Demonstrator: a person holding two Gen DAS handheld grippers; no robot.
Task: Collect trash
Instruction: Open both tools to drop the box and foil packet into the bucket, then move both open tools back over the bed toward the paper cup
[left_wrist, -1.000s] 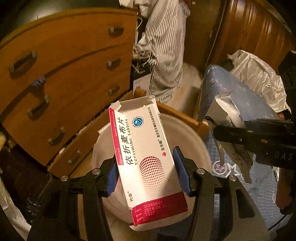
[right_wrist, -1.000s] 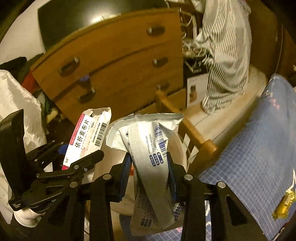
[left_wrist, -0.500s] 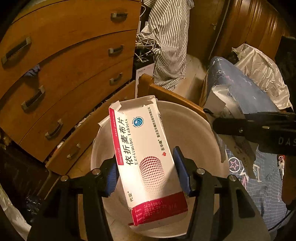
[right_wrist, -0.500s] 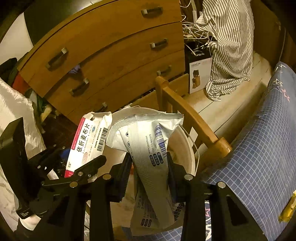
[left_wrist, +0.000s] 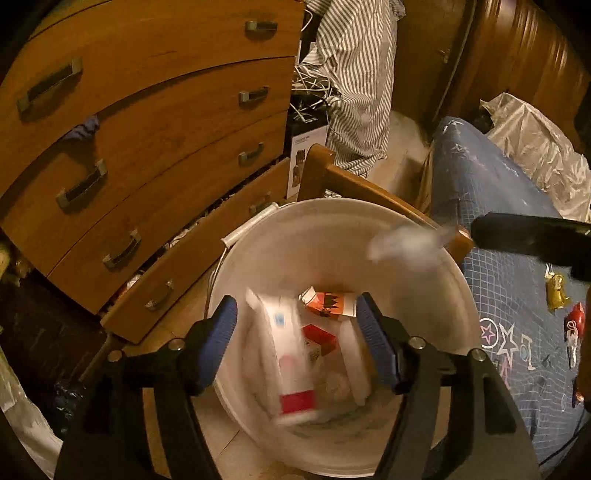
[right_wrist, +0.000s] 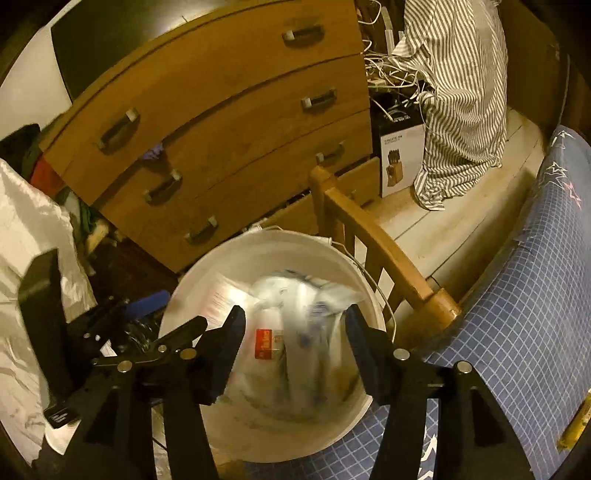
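Left tongs (left_wrist: 297, 332) over the white bucket (left_wrist: 436, 295), jaws opening, pads clear of the blurred box (left_wrist: 291, 365) between them, box inside the bucket. Right tongs (right_wrist: 293, 341) also over the bucket (right_wrist: 207, 280), jaws opening, blurred pouch (right_wrist: 306, 332) loose between them. Dresser (right_wrist: 229, 122) at 11 o'clock beyond, striped cloth (right_wrist: 454, 96) at 1 o'clock.
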